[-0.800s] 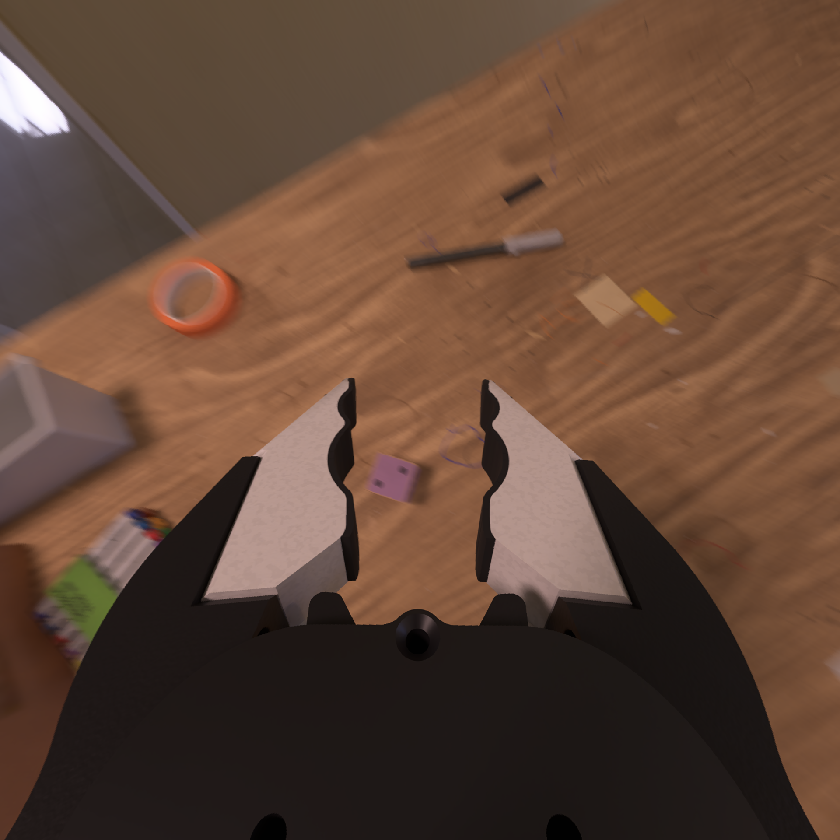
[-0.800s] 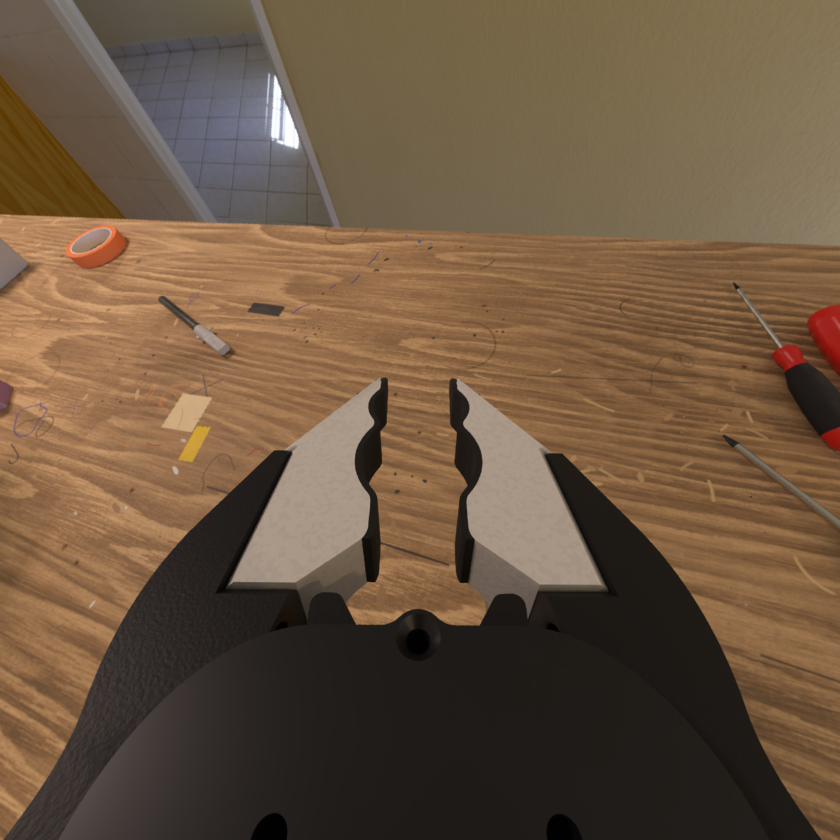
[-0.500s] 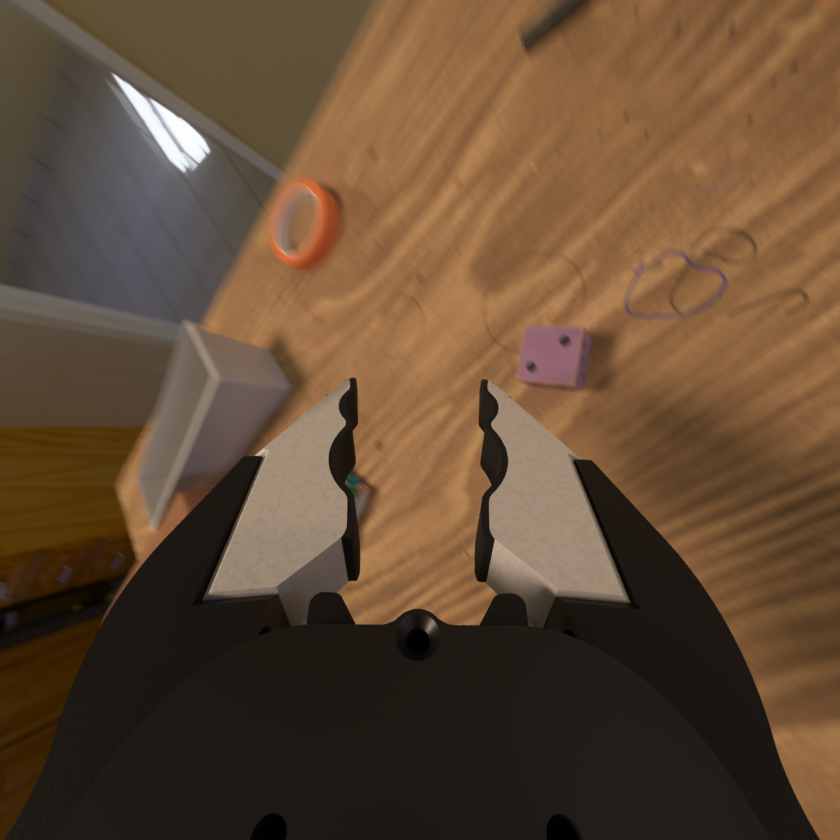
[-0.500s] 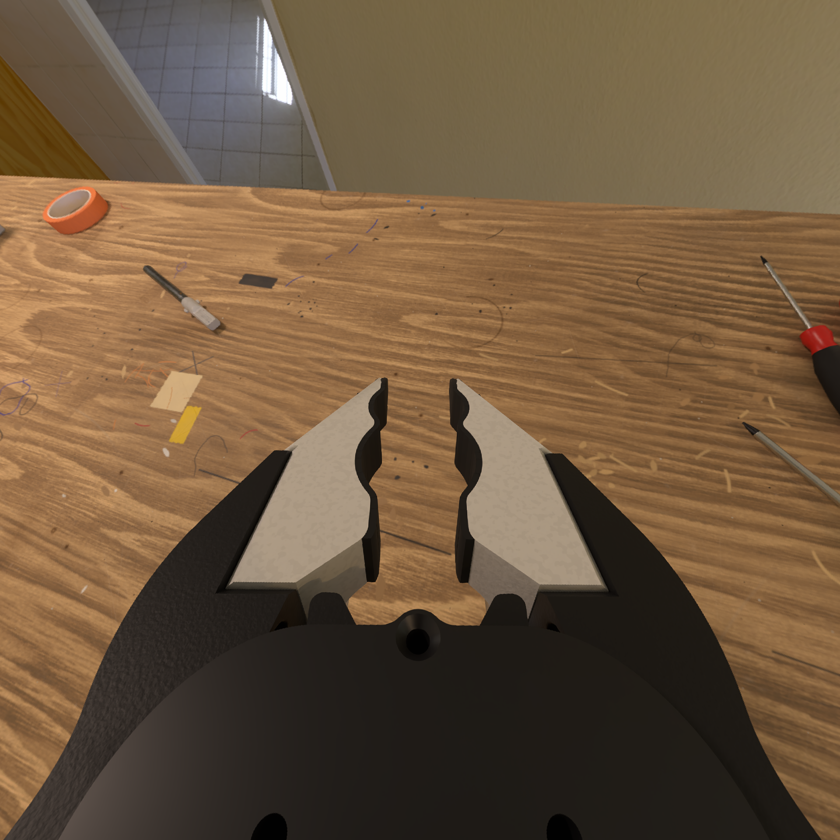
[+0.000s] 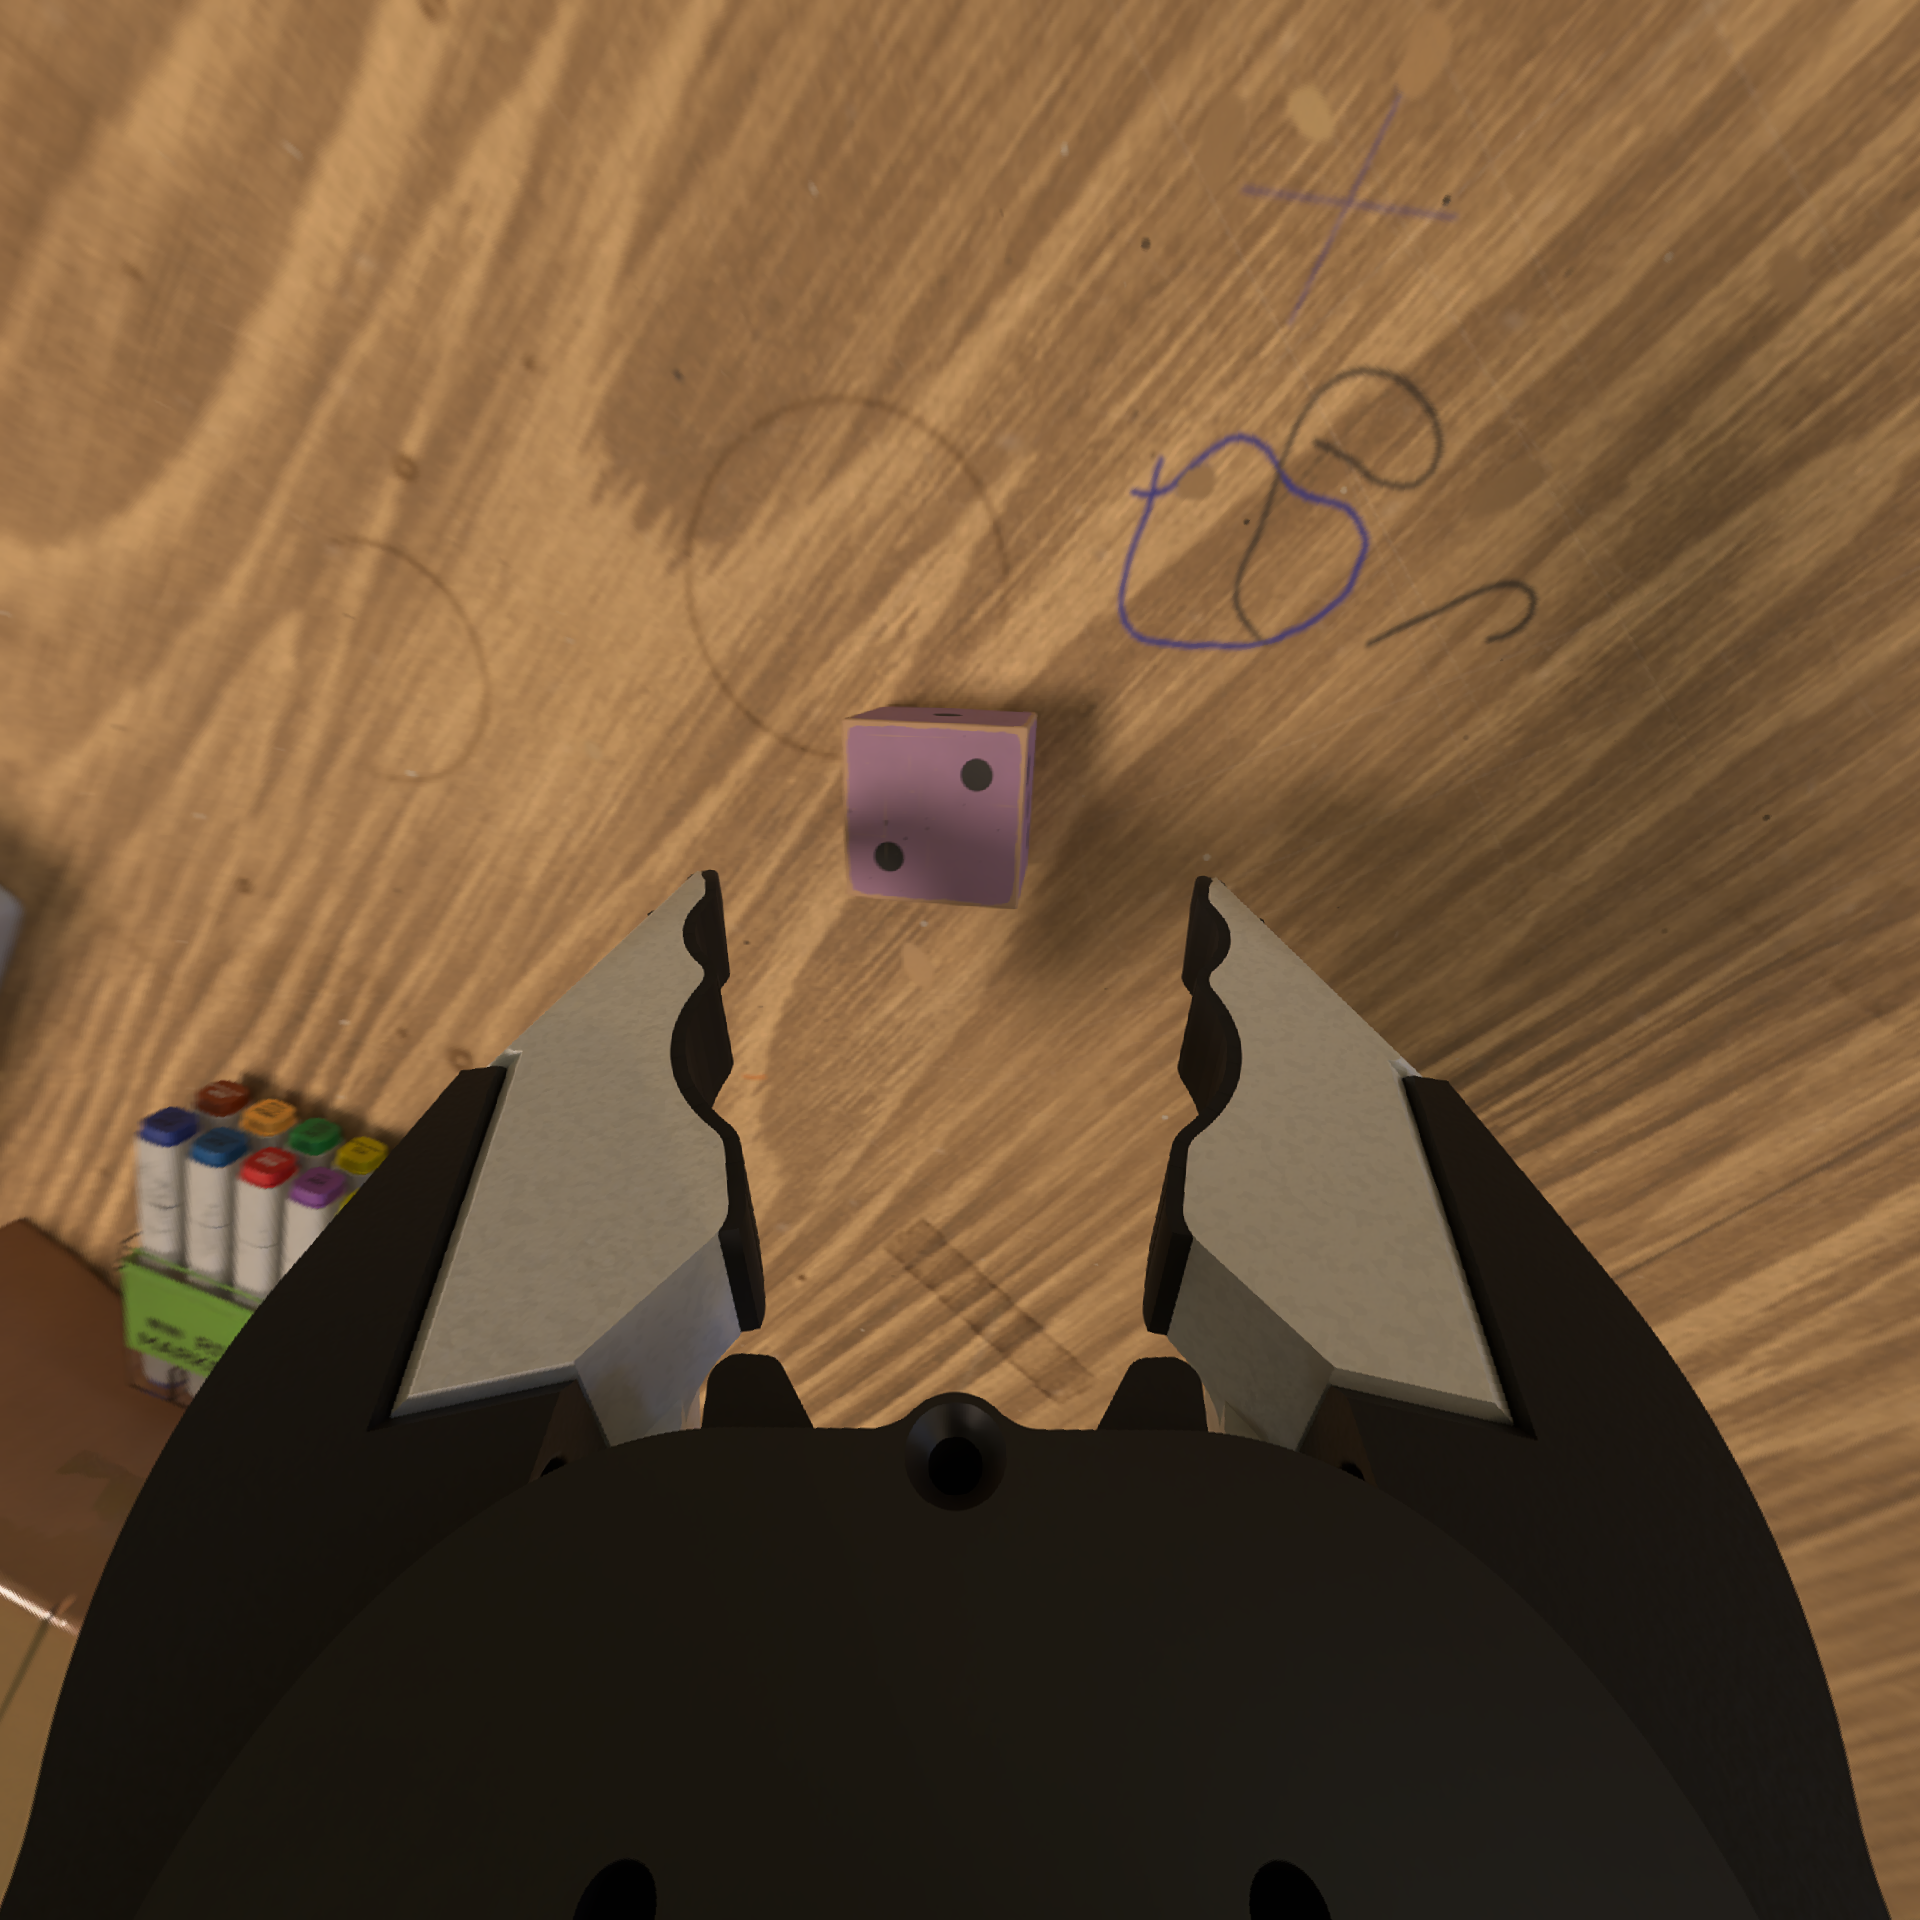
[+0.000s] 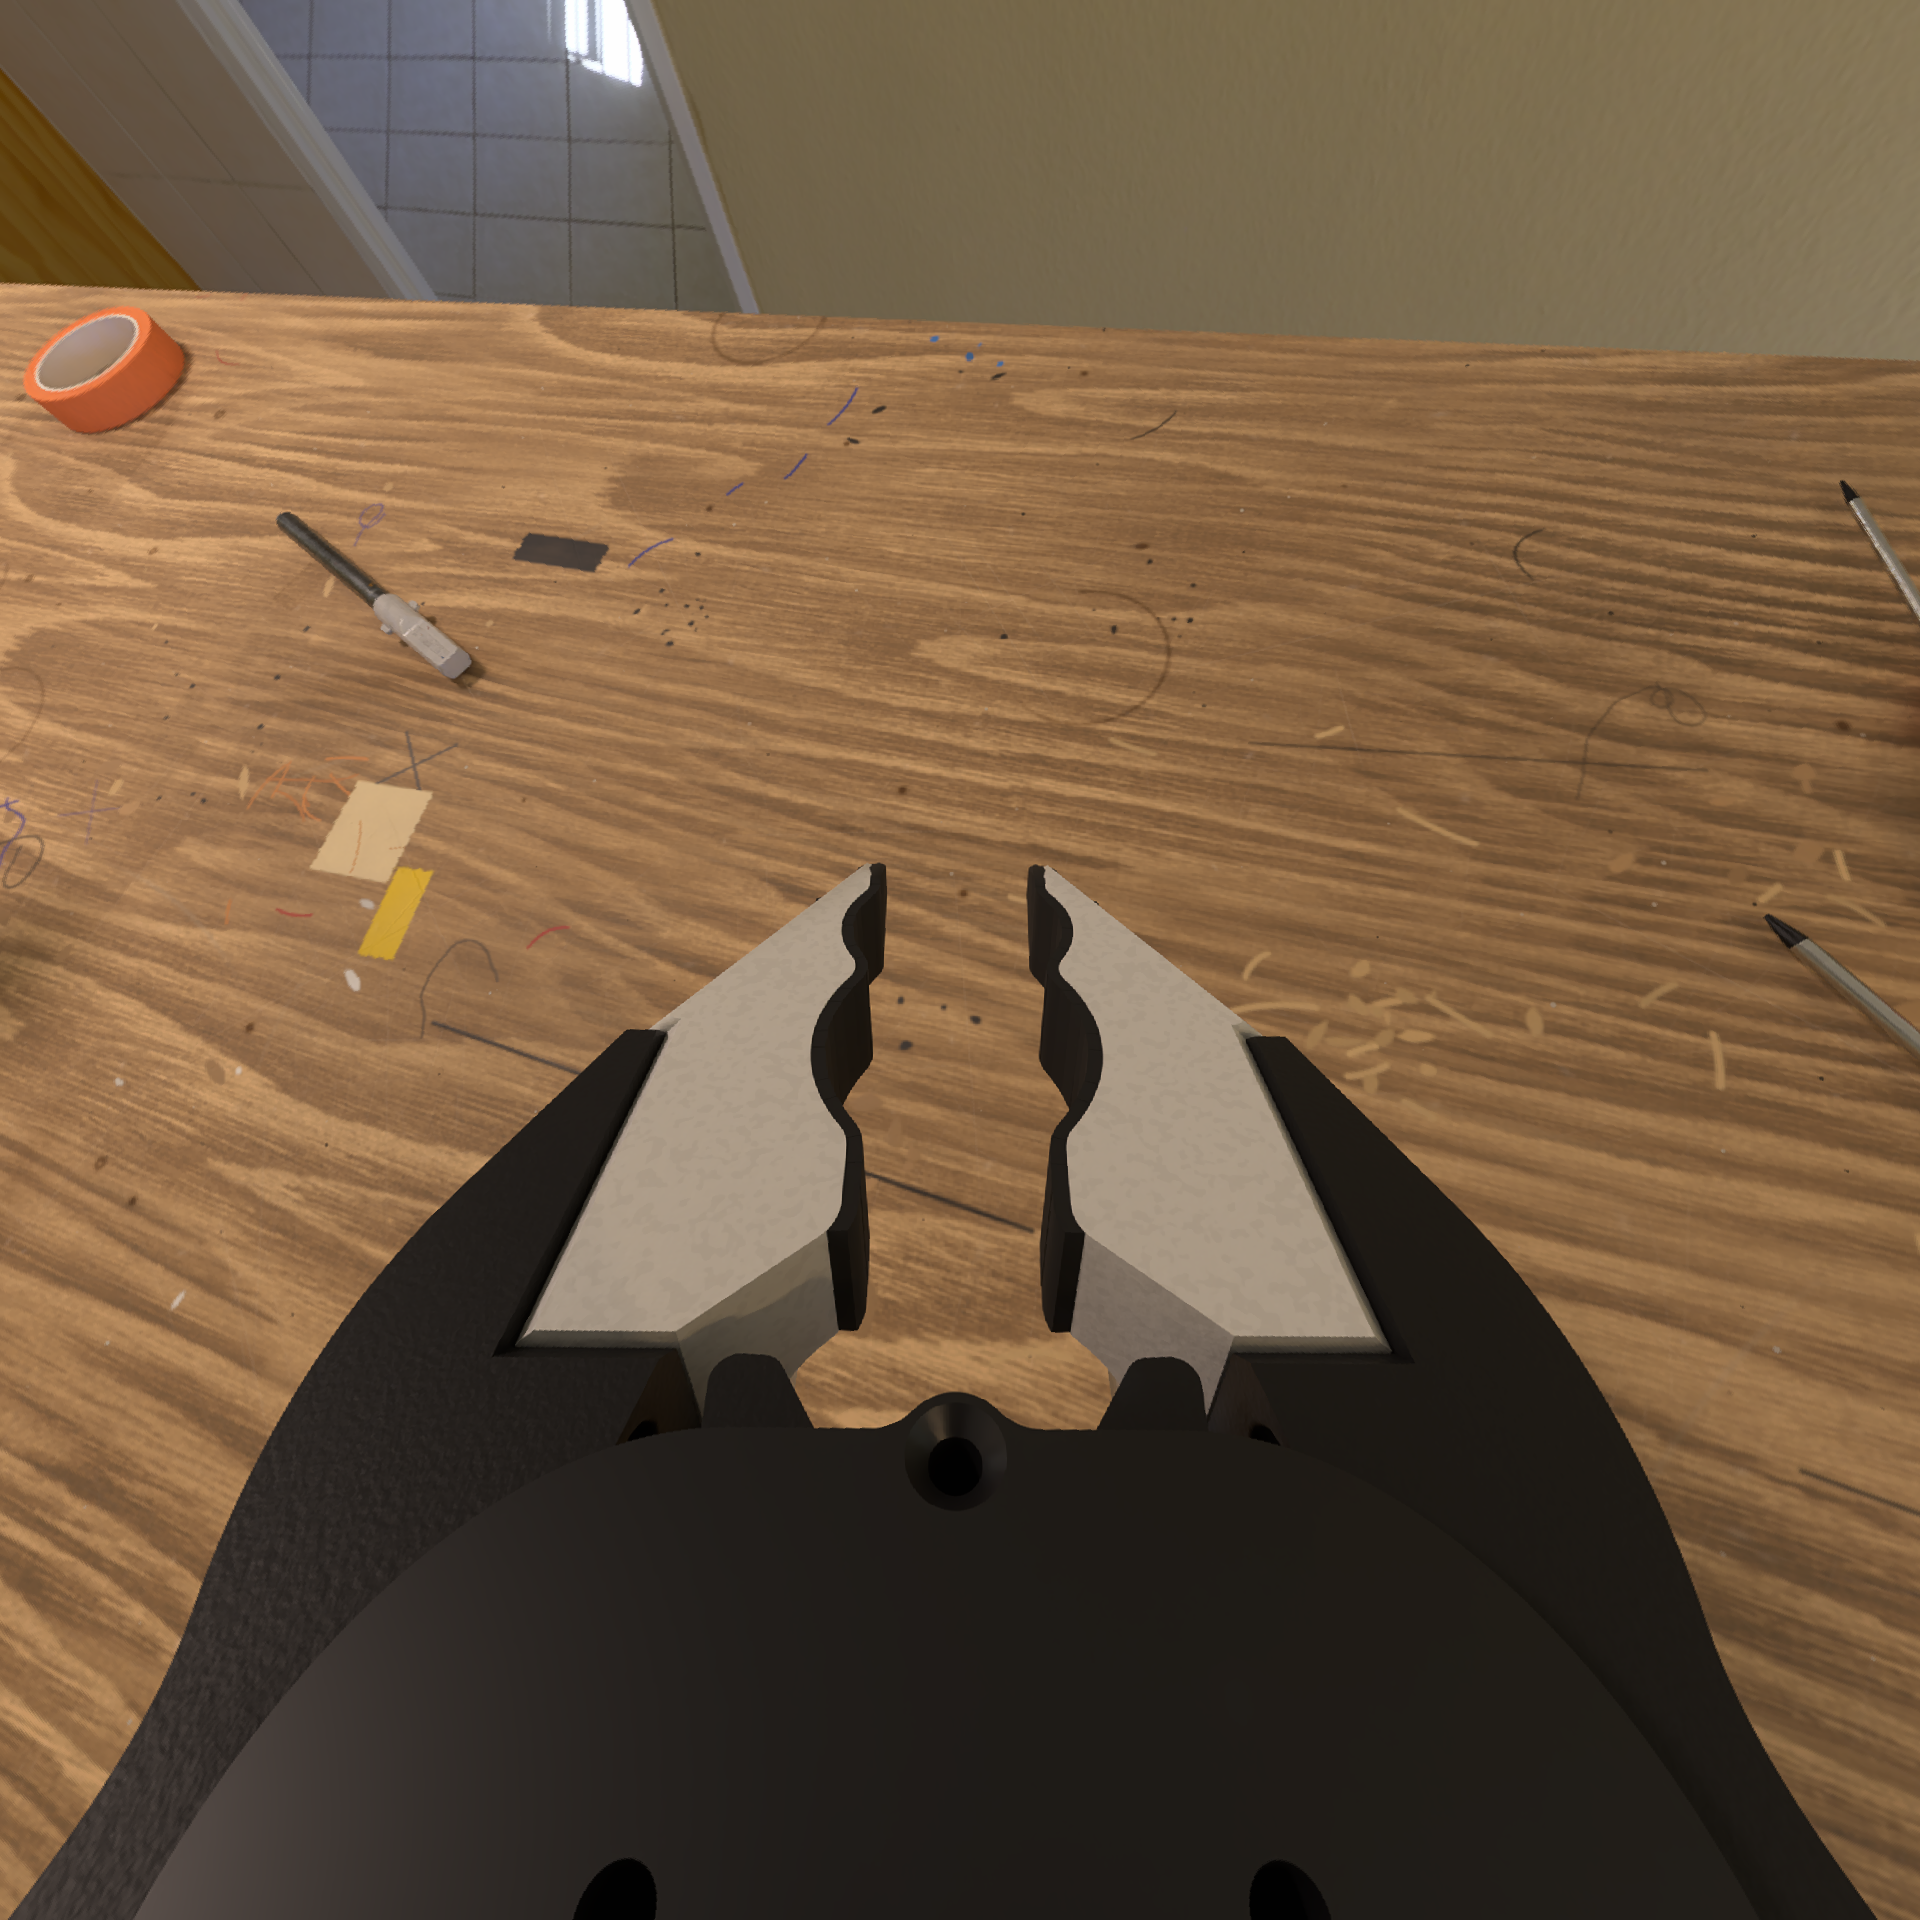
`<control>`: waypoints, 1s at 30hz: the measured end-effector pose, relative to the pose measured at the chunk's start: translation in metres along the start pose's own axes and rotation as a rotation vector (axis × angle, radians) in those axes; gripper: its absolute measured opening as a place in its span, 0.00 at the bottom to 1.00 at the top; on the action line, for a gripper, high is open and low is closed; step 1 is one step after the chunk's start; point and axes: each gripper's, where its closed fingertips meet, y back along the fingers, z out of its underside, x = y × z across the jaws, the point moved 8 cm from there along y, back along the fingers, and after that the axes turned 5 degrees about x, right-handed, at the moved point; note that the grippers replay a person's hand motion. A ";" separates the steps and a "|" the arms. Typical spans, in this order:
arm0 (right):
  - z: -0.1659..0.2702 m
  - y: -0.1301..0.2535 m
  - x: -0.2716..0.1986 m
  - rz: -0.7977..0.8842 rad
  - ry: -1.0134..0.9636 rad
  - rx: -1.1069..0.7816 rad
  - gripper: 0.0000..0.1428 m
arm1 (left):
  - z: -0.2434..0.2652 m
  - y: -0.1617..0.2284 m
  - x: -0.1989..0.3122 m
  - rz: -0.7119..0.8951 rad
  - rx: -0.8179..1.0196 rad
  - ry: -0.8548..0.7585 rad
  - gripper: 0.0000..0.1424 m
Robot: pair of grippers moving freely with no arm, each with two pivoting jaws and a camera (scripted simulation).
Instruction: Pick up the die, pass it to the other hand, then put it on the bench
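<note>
A pink die (image 5: 937, 810) with two black pips on its top face sits on the wooden bench (image 5: 520, 312). In the left wrist view it lies just ahead of my left gripper (image 5: 954, 883), which is open wide, looks almost straight down and is empty. The die is in line with the gap between the fingertips and apart from them. My right gripper (image 6: 956, 871) is open with a narrower gap, empty, above the bench (image 6: 1247, 623). The die does not show in the right wrist view.
A pack of coloured markers (image 5: 244, 1195) and a brown box (image 5: 52, 1403) lie left of my left gripper. In the right wrist view an orange tape roll (image 6: 102, 366), a pen (image 6: 374, 597), paper scraps (image 6: 372, 831) and screwdriver tips (image 6: 1839, 987) lie on the bench.
My left gripper has swung over the die, tipped downward and come closer, and its jaws have opened wider. My right gripper has drifted slightly forward and stays open.
</note>
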 end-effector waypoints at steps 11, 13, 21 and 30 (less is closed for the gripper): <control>0.003 -0.005 0.001 -0.022 0.007 -0.032 0.19 | -0.004 -0.029 -0.003 0.020 -0.108 -0.015 0.59; 0.004 -0.006 0.001 -0.022 0.012 -0.039 0.19 | -0.004 -0.035 -0.004 0.006 -0.130 -0.018 0.51; 0.001 -0.008 -0.007 -0.045 0.046 -0.033 0.33 | -0.003 -0.021 -0.007 -0.013 -0.153 -0.014 0.30; -0.024 0.000 -0.120 -0.568 0.375 0.284 0.45 | -0.060 0.097 0.035 0.153 0.658 -0.066 0.30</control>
